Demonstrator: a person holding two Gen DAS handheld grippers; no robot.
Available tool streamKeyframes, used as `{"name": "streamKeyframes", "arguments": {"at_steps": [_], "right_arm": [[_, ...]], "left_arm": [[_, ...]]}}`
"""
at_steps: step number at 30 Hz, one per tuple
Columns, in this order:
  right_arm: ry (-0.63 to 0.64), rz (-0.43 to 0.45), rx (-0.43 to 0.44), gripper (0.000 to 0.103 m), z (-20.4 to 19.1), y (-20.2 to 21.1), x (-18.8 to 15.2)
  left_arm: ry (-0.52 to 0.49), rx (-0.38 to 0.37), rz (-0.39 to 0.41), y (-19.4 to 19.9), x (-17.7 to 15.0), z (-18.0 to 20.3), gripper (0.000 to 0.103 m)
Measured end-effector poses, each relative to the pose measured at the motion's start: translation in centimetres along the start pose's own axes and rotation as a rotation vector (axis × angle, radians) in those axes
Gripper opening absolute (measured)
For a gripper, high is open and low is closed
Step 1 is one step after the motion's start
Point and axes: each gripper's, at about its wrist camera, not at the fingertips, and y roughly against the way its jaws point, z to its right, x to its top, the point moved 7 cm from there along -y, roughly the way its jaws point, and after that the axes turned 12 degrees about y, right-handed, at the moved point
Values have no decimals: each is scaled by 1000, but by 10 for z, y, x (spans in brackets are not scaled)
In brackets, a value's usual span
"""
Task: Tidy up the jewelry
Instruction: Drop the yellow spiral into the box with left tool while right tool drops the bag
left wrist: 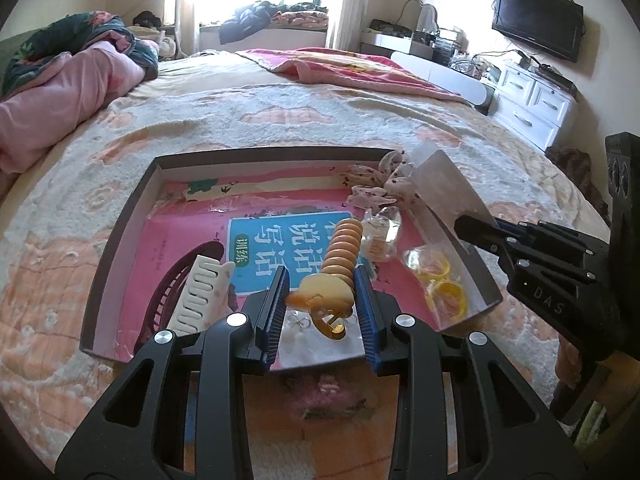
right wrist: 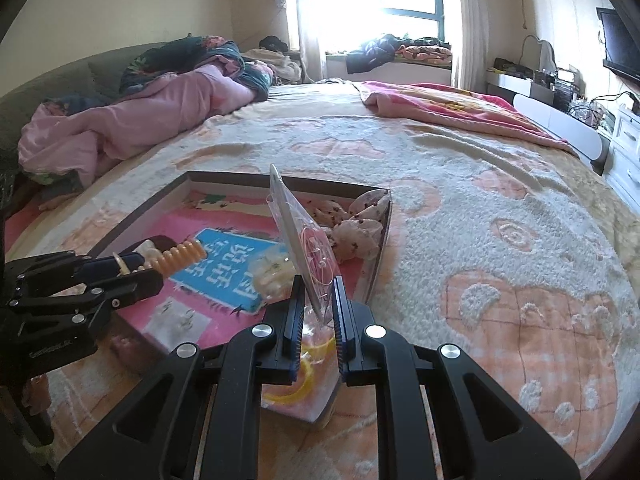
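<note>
On the bed's cream and peach patterned blanket [right wrist: 460,208] lies a shallow dark-rimmed cardboard tray [left wrist: 132,216] lined with a pink and blue printed sheet. The left gripper [left wrist: 323,300] has its blue-padded fingers [left wrist: 276,308] pinching an amber plastic hair claw with a ribbed orange handle [left wrist: 338,264], held over the tray's near edge. The right gripper [right wrist: 316,316] has its fingers [right wrist: 294,320] pressed on a clear plastic bag holding a flat card [right wrist: 304,240], raised upright above the tray's right corner. Inside the tray rest a white comb [left wrist: 200,292], a floral fabric scrunchie [left wrist: 380,184] in the far right corner, and clear packets of yellow rings [left wrist: 440,284].
</note>
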Motion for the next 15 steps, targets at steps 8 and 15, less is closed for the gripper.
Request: {"name": "streamKeyframes", "arguments": {"at_steps": [8, 15], "right_arm": [[-18, -20, -13, 13, 12, -18, 2], [-32, -44, -20, 13, 18, -32, 2]], "left_arm": [[13, 22, -5, -15, 7, -4, 25], [29, 48, -6, -27, 15, -8, 25]]}}
